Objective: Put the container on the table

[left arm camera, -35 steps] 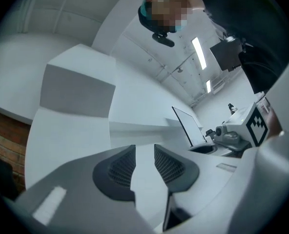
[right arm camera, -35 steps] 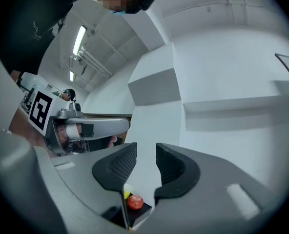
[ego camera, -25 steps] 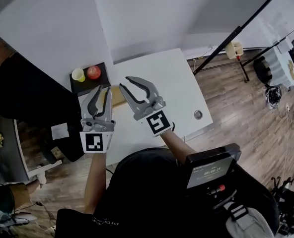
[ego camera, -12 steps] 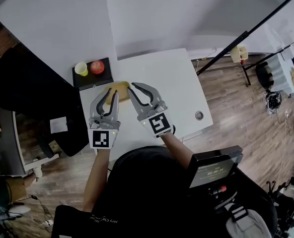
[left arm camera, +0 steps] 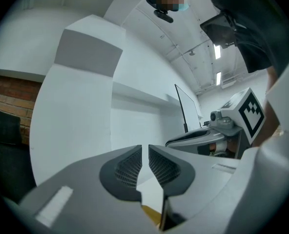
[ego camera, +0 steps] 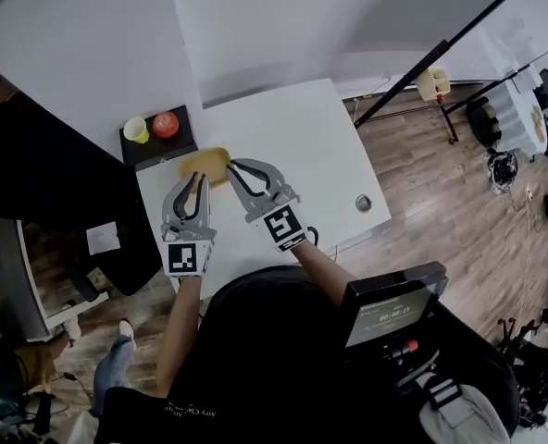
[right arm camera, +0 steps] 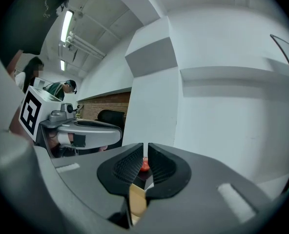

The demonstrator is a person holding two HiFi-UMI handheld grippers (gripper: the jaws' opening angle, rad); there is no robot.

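Head view: a black tray [ego camera: 154, 152] bearing a yellow cup [ego camera: 136, 130] and a red apple [ego camera: 166, 124] is seen beyond the left gripper [ego camera: 196, 178], off to its left. That gripper's jaws have just been closing and are drawn almost together, with nothing between the pads. A tan, oblong, shallow container [ego camera: 205, 163] lies on the white table [ego camera: 302, 137], just past both grippers' tips. The right gripper [ego camera: 232, 164] is likewise nearly closed and empty. The container is judged light, thin-walled and apt to slide, and is best pinched by its rim.
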